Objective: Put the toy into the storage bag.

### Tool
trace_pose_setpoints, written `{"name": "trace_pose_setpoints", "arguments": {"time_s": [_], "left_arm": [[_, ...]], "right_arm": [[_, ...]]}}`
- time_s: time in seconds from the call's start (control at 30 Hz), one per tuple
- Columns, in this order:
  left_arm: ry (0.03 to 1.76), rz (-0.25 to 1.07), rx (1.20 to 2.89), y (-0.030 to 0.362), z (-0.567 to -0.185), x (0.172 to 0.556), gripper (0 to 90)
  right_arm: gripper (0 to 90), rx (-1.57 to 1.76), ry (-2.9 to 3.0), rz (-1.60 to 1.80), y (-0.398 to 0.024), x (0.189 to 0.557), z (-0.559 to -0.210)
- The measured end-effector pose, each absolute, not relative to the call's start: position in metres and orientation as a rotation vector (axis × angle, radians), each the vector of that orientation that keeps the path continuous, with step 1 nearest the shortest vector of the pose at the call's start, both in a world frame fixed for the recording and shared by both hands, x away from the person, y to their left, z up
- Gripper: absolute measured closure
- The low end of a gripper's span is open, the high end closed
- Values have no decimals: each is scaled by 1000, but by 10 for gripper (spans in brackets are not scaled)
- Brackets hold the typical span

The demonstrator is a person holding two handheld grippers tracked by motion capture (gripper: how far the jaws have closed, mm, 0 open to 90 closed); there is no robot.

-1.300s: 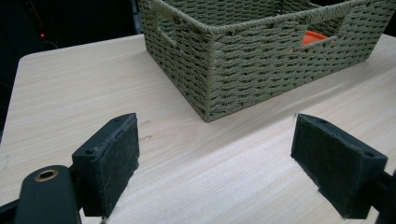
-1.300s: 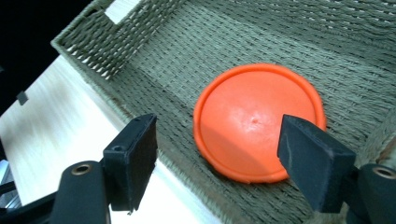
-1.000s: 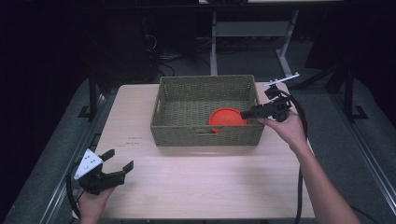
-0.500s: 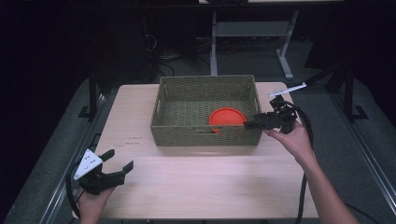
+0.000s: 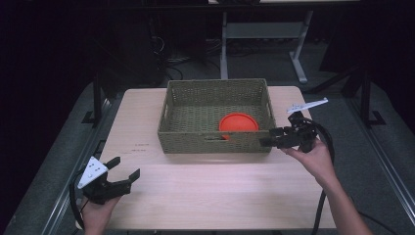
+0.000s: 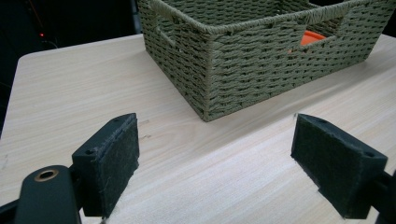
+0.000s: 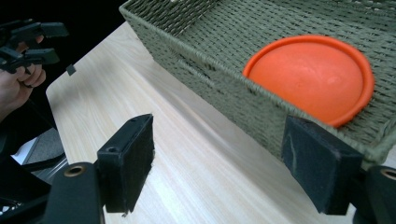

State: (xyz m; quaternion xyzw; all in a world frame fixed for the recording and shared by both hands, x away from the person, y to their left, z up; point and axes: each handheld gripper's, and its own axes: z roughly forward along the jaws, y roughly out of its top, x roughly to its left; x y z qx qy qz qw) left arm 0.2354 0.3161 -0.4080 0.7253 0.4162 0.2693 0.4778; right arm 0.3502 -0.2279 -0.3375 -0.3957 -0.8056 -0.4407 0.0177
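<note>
An olive woven basket [image 5: 215, 100] stands at the middle of the light wooden table [image 5: 210, 191]. An orange disc [image 5: 238, 122] lies flat in its near right part. In the right gripper view the disc [image 7: 308, 77] shows just beyond the basket's near wall [image 7: 219, 79]. My right gripper [image 5: 268, 137] hovers open outside the basket's near right corner, with nothing between its jaws [image 7: 219, 163]. My left gripper [image 5: 125, 167] is open and empty near the table's front left corner. In the left gripper view its jaws [image 6: 215, 163] face the basket [image 6: 261, 60], well short of it.
Bare tabletop lies between the basket and the front edge. The table drops off close to the left gripper at the left edge. The left hand and its gripper [image 7: 35, 42] appear far off in the right gripper view. A metal stand [image 5: 259, 34] is behind the table.
My right gripper has drawn back from over the disc toward the near side, to outside the basket's near right corner. The left gripper has stayed put.
</note>
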Motion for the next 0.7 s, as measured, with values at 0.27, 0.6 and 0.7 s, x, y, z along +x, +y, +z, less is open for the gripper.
{"name": "trace_pose_setpoints", "arguments": {"time_s": [0.27,0.6,0.7], "left_arm": [[1019,661,1772,317,-408,235,147],[1014,661,1775,316,-408,235,147],[1012,662,1778,316,-408,235,147]], "right_arm": [[241,-1239,-2514,-1373,-233,334,-346],[238,-1254,-2523,-1379,-239,321,-355],[234,-1261,-2514,-1381,-242,319,-360]]}}
